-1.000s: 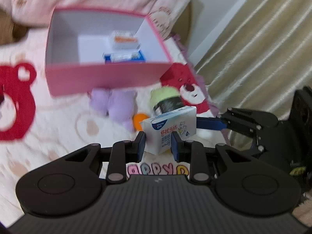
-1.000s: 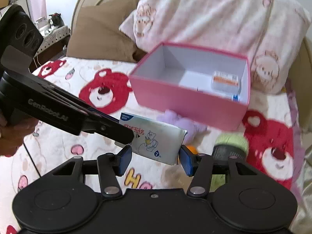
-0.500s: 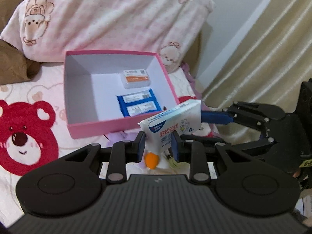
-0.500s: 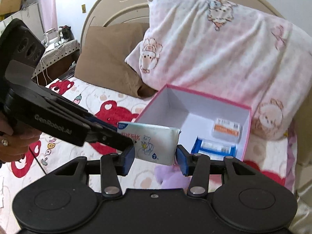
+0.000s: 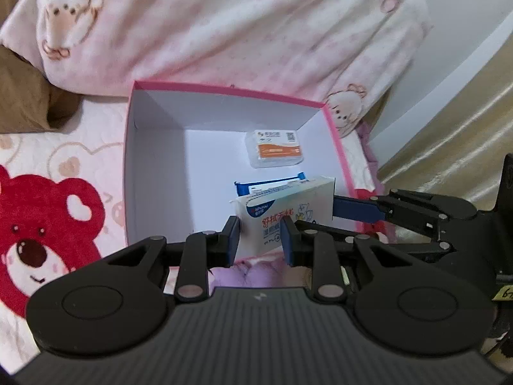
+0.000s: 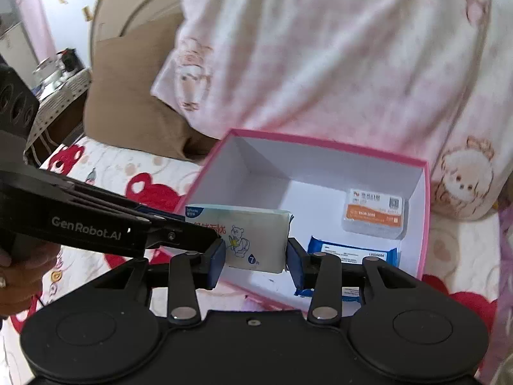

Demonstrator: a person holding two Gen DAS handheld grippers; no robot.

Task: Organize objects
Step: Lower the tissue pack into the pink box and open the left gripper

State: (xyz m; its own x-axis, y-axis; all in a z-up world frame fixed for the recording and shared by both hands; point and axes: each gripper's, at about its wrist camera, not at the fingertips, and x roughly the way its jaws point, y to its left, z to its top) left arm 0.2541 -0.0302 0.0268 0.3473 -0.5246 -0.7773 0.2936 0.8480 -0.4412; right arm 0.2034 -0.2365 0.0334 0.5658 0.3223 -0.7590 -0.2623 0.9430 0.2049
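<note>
held over the pink box (image 5: pixel 333 147) on the bed: a white tissue pack (image 5: pixel 285 211), pinched at one end by the nearly shut left gripper (image 5: pixel 260 240); right gripper (image 6: pixel 255 261) straddling the other end, jaws just closing in, pads beside the pack, contact unclear; inside the box an orange-labelled case (image 6: pixel 373 216) and a blue packet (image 6: pixel 352 252) under the pack; pink pillow (image 5: pixel 224 32) behind, brown cushion (image 6: pixel 128 96) at left.
</note>
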